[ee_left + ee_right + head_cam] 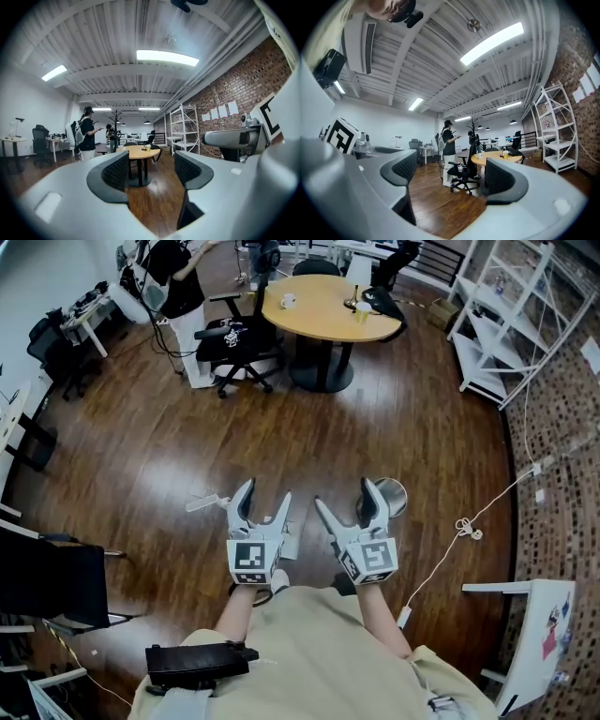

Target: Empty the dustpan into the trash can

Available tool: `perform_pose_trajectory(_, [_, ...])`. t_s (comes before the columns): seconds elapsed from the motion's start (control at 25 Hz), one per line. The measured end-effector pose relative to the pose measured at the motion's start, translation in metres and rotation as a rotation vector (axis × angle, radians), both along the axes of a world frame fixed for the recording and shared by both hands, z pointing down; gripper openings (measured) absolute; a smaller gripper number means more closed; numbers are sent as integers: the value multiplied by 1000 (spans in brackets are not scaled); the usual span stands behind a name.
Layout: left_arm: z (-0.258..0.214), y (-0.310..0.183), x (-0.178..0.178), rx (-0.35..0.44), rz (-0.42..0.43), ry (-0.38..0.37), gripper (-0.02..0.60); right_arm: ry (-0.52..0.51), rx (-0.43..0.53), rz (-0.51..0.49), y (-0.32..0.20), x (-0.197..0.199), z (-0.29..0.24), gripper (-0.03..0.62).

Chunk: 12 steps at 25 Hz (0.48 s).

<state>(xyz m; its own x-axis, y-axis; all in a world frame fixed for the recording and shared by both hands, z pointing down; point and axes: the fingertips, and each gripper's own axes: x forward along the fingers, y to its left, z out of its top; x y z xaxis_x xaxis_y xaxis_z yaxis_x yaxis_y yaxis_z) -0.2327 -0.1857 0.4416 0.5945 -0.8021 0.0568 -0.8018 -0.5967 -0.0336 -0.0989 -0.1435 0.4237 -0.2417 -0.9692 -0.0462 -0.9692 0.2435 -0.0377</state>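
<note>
In the head view my left gripper [265,493] and right gripper [343,495] are held side by side over the wooden floor, pointing level and away from me. Both are open with nothing between their fingers, as the left gripper view [151,171] and the right gripper view [450,176] also show. A round grey container [397,494], maybe the trash can, stands on the floor just beyond the right gripper, partly hidden by it. A small white object [205,503] lies on the floor left of the left gripper. I cannot pick out a dustpan for certain.
A round wooden table [328,307] with cups stands far ahead, a black office chair [239,348] to its left. A person [178,287] stands at the back left. White shelving [497,324] lines the brick wall at right. A white cable [469,526] trails across the floor.
</note>
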Motion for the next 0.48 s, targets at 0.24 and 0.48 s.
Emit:
perform_pose_trajectory(0.24, [18, -13, -3, -30, -16, 1, 291, -10, -47, -32, -12, 6, 24, 448])
perform_pose_trajectory(0.48, [44, -14, 0, -100, -73, -60, 291, 5, -124, -104, -23, 28, 48, 422])
